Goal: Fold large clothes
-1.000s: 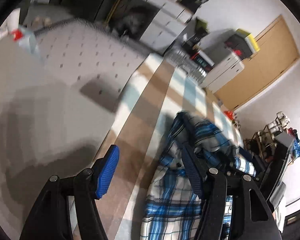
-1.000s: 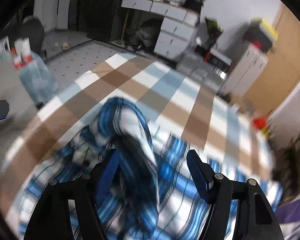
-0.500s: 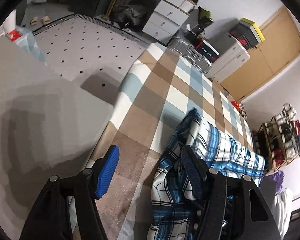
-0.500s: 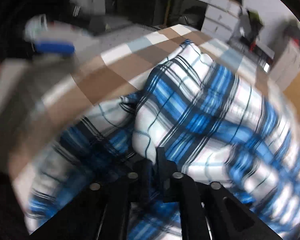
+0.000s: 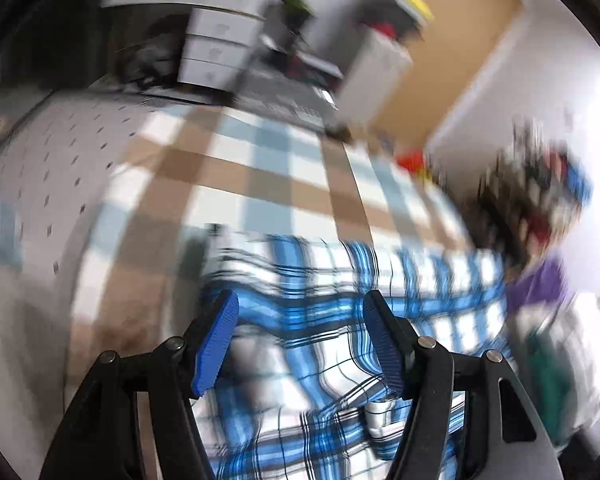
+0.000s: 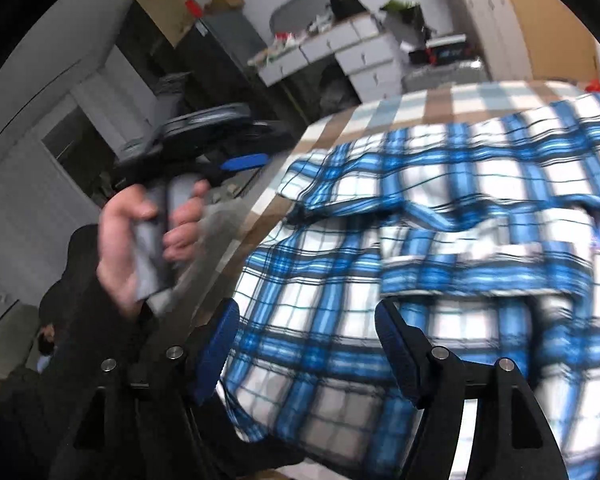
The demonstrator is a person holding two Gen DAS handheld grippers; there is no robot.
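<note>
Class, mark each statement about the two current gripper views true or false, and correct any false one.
1. The right gripper is shut on the plaid shirt. False: its fingers stand apart, holding nothing.
2. The left gripper is open. True.
3. The shirt is red and green. False: blue, white and black.
4. The shirt lies on a brown, white and light-blue checked cloth. True.
5. A hand holds the other gripper's handle. True.

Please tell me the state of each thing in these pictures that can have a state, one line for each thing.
Left gripper with blue pads: open, holding nothing, above the shirt.
Right gripper with blue pads: open, holding nothing, above the shirt.
Blue and white plaid shirt: lying on the bed, partly folded, one layer over another, wrinkled.
Brown, white and pale blue checked bed cover: spread flat under the shirt.
White drawer unit: drawers shut.
</note>
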